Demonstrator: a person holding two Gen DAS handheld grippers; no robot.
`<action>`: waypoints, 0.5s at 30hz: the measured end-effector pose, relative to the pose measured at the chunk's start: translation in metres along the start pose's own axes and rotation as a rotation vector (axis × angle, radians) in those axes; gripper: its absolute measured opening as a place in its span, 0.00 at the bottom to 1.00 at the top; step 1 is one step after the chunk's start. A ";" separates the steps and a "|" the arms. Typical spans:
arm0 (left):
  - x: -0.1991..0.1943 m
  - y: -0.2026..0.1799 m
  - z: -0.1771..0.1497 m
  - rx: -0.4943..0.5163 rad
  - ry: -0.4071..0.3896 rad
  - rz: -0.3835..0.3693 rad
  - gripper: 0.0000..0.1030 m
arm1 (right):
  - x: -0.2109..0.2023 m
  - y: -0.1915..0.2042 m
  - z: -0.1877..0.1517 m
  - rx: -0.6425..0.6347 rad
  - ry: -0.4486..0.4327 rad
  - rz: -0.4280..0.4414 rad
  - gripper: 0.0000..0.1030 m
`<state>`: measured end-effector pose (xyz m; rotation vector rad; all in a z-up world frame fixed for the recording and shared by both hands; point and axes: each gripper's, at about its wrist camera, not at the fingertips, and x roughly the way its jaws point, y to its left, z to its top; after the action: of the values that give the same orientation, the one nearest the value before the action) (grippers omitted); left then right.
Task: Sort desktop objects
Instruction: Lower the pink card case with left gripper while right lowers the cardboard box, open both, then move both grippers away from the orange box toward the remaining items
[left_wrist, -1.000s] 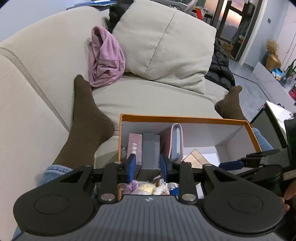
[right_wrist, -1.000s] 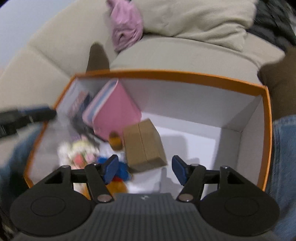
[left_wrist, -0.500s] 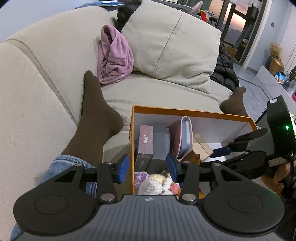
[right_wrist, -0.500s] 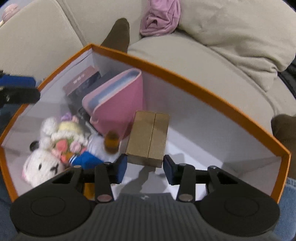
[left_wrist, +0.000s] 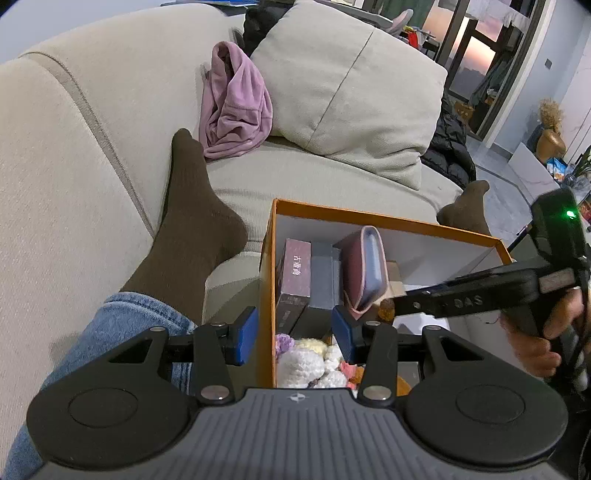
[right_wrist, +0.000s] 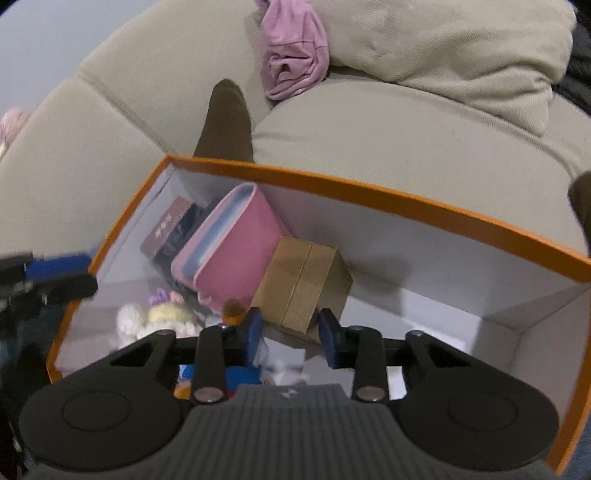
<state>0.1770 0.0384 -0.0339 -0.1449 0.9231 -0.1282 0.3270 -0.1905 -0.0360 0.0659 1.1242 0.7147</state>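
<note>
An orange-rimmed box (left_wrist: 384, 218) (right_wrist: 369, 188) sits on my lap on the sofa. It holds a dark maroon box (left_wrist: 293, 273) (right_wrist: 164, 229), a grey box (left_wrist: 321, 280), a pink case (left_wrist: 364, 269) (right_wrist: 236, 254), a brown cardboard box (right_wrist: 303, 280) and crocheted toys (left_wrist: 314, 362) (right_wrist: 162, 317). My left gripper (left_wrist: 293, 336) is open, straddling the box's left wall. My right gripper (right_wrist: 290, 332) is open around the near end of the brown box; whether the pads touch it I cannot tell. It also shows in the left wrist view (left_wrist: 480, 291).
My legs in jeans and brown socks (left_wrist: 188, 229) flank the box. A pink garment (left_wrist: 234, 103) and a beige cushion (left_wrist: 351, 96) lie on the sofa beyond. A black jacket (left_wrist: 447, 151) lies at the far right.
My left gripper let go of the grey box, opened and drew back left over the box wall. My right gripper closed in around the brown box's near end.
</note>
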 end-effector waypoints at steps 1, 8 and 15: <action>-0.001 0.000 -0.001 0.000 0.001 0.002 0.50 | 0.005 0.005 0.001 0.002 0.002 0.003 0.31; -0.004 0.002 -0.002 -0.001 0.005 0.012 0.50 | 0.014 0.016 0.000 -0.035 0.000 0.003 0.30; -0.018 -0.004 -0.006 0.004 -0.013 0.002 0.50 | 0.001 0.019 -0.001 -0.061 -0.051 -0.051 0.36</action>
<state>0.1613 0.0373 -0.0230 -0.1410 0.9104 -0.1276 0.3176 -0.1758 -0.0297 0.0036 1.0509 0.6983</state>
